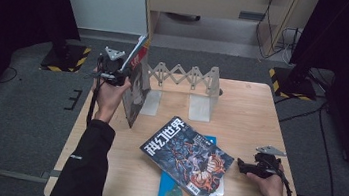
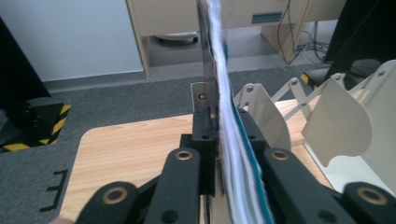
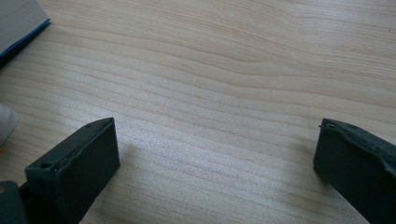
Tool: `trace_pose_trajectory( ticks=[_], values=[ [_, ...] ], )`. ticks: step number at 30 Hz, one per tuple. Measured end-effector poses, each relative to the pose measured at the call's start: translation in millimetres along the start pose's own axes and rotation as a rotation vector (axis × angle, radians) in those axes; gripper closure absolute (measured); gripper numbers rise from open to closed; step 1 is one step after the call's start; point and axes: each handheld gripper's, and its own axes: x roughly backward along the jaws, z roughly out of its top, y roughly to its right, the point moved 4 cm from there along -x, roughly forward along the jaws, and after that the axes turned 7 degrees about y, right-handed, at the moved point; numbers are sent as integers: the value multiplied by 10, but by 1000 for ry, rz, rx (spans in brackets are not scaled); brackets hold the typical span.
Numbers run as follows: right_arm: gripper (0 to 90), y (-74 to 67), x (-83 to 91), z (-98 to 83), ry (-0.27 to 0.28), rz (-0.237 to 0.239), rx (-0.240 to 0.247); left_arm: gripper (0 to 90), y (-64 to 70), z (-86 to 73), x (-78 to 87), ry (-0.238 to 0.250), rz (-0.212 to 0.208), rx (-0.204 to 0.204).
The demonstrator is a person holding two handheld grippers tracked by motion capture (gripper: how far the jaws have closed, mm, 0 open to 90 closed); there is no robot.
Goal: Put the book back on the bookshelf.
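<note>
The left gripper [image 1: 115,73] holds a magazine [image 1: 135,90] upright on the wooden table [image 1: 251,112], just left of the white accordion book rack [image 1: 185,76]; two more magazines [image 1: 187,160] lie stacked near the front, and the right gripper [image 1: 247,166] rests beside them

Bare tabletop [image 1: 255,119] right of rack [image 1: 185,79]; stacked books [image 1: 187,162] block centre.

A magazine with a dark illustrated cover [image 1: 186,156] is laid askew on a blue book [image 1: 186,194] at the near middle of the wooden desk [image 1: 246,112]. A white expanding book rack [image 1: 189,82] is stood along the far edge. Grey carpet [image 1: 25,110] and yellow-black striped stand bases [image 1: 66,59] are seen around the desk.
</note>
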Motion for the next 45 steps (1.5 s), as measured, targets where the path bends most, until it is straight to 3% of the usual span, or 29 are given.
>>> trace_pose_trajectory(
  ticks=[6, 7, 12, 21, 30, 45],
  values=[
    [4, 0, 0, 0, 0, 0, 0, 713, -24, -31, 43, 13, -13, 3],
    [4, 0, 0, 0, 0, 0, 0, 685, -43, -38, 65, 42, -11, -5],
    [4, -2, 1, 0, -1, 1, -2, 614, -102, -31, 133, 82, -27, 16],
    [4, -1, 1, -1, -1, 1, -2, 550, -129, -12, 260, 118, -62, 19],
    [4, -1, 1, -1, -2, 1, -2, 498, -196, 1, 493, 175, -90, 38],
    [4, -1, 1, 0, -2, 1, -3, 409, -219, -294, 848, 192, -159, 53]
  ],
)
